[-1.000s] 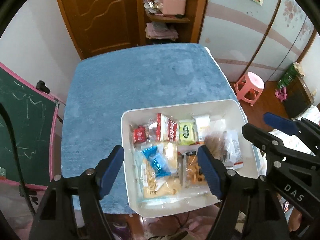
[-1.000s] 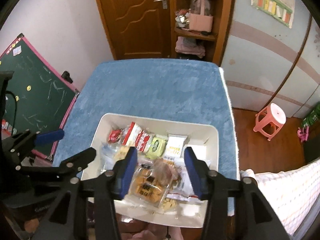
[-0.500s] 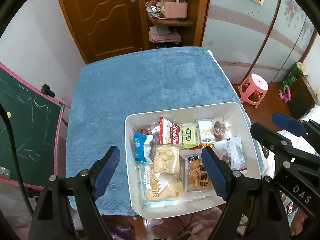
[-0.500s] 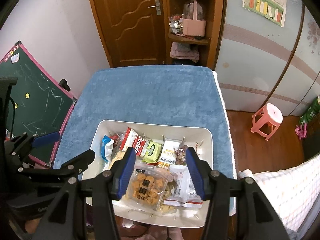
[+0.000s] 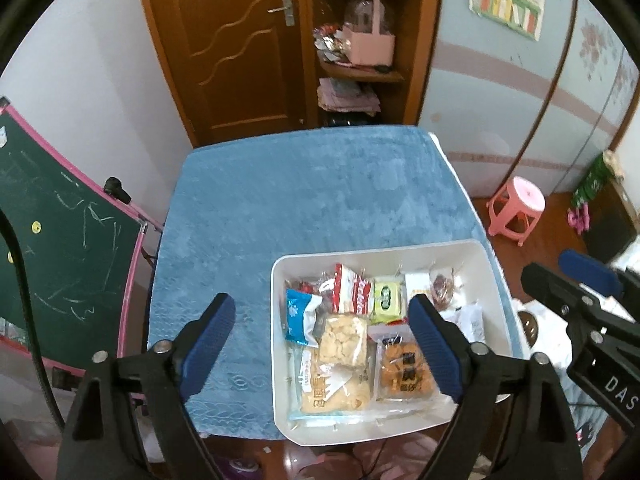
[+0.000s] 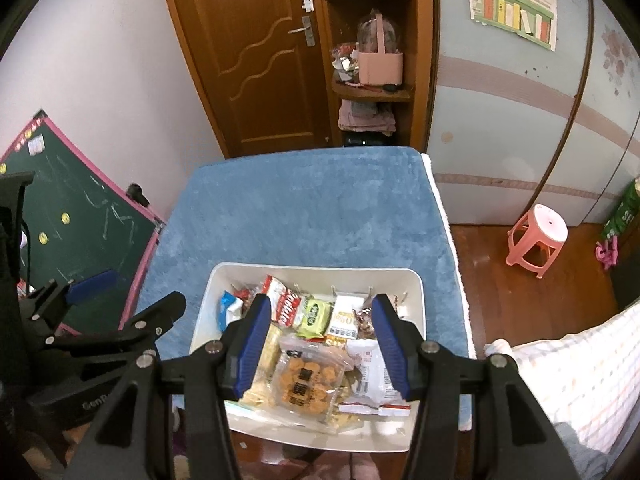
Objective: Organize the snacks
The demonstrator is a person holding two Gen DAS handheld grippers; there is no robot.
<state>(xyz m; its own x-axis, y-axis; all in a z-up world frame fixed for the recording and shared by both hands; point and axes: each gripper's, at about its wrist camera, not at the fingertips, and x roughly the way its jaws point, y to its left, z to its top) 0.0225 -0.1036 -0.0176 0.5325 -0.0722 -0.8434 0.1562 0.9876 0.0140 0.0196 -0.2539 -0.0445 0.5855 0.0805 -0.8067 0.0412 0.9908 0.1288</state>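
Left wrist view shows both grippers' fingers (image 5: pixel 434 354) wide and empty, now raised above the filled snack bin (image 5: pixel 494 276) at lower right.

"DAS" on the right tool (image 5: pixel 618 388); "GenR" on the left tool (image 6: pixel 94 404).

Snack packs (image 5: pixel 348 340) in bin (image 5: pixel 496 280), on table's (image 5: pixel 304 192) near-right corner.

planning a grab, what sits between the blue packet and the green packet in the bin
In the left wrist view, the red-and-white packet lies between blue packet and green packet.
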